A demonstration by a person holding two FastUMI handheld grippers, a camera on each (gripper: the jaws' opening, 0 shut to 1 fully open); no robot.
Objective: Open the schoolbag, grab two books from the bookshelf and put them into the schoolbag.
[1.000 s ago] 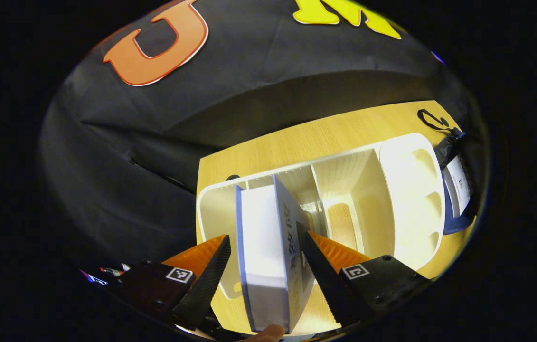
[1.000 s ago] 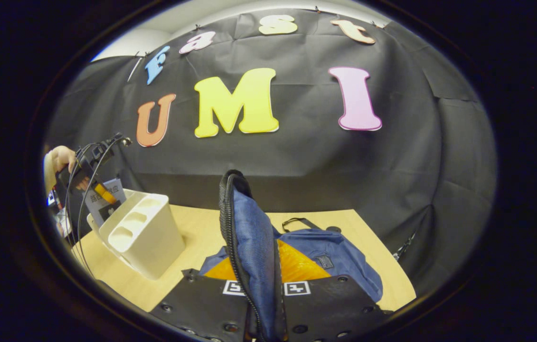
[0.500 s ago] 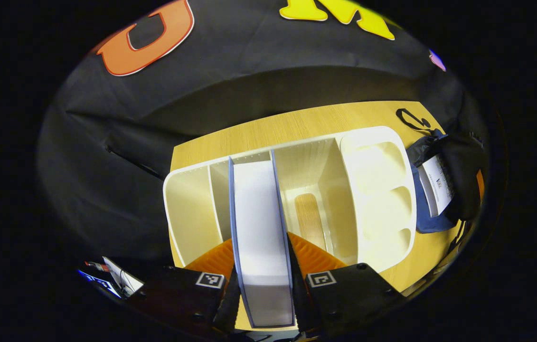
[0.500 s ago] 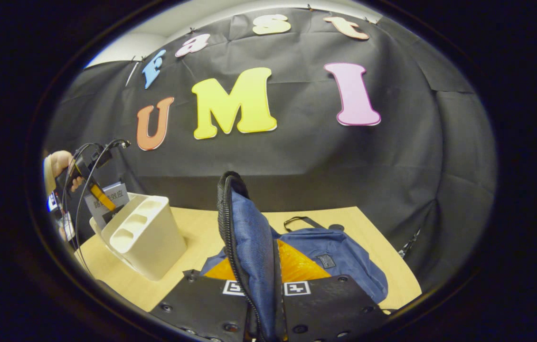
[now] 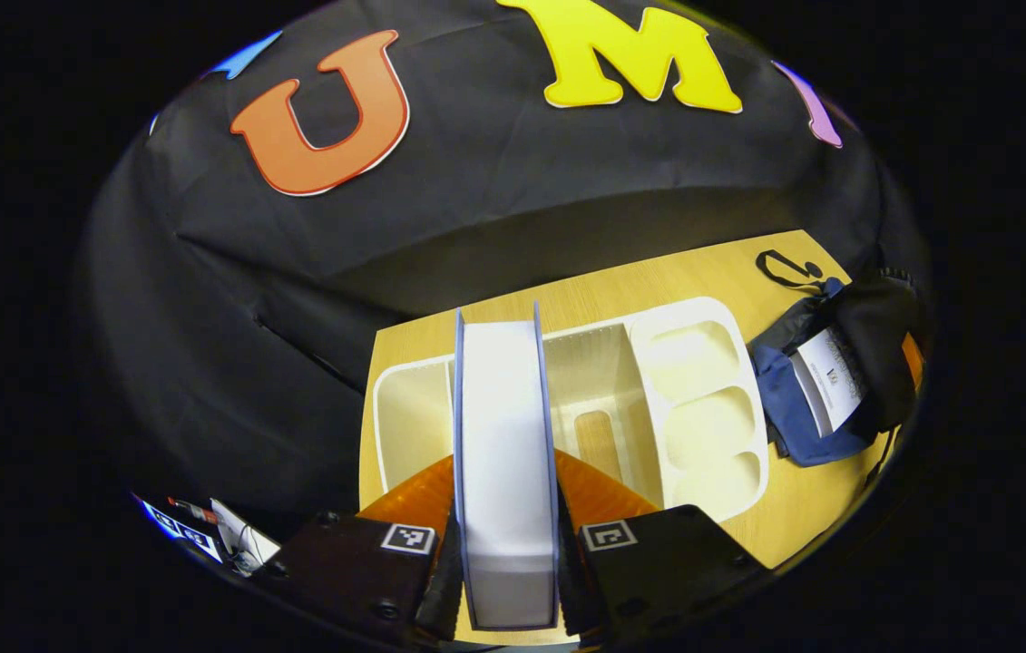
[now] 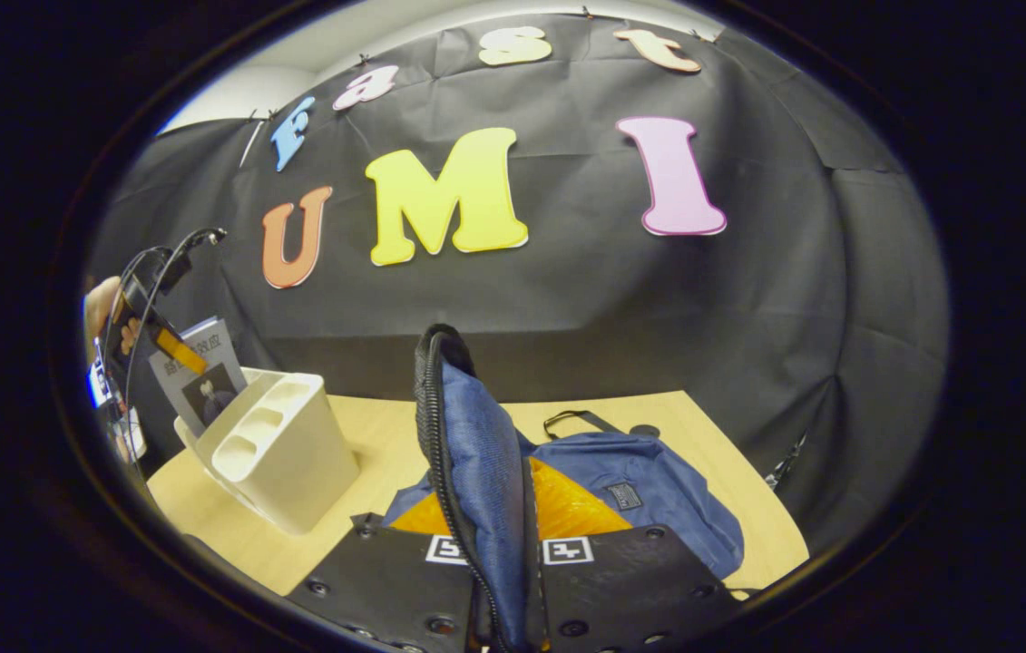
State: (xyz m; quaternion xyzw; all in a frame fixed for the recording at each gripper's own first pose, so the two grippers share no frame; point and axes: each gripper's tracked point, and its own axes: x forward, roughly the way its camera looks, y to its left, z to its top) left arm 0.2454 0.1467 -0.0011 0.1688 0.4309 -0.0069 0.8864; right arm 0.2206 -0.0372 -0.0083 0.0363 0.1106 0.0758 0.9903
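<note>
Lifted since a second ago, the book [image 5: 505, 453] now rises out of the white bookshelf [image 5: 694, 390], pinched between the left gripper [image 5: 505, 553] fingers, edge up so it clears the dividers. Right of those fingers lies the blue schoolbag [image 6: 621, 490]; the right gripper [image 6: 502, 580] fingers clamp its raised flap [image 6: 476, 453], probably holding its mouth open.

On the table [image 6: 367, 453], the bookshelf [image 6: 272, 449] stands left of the schoolbag [image 6: 630, 499], apart from it. A book [image 5: 505, 453] sits above the bookshelf's middle compartment, between the left gripper's [image 5: 505, 580] fingers.
</note>
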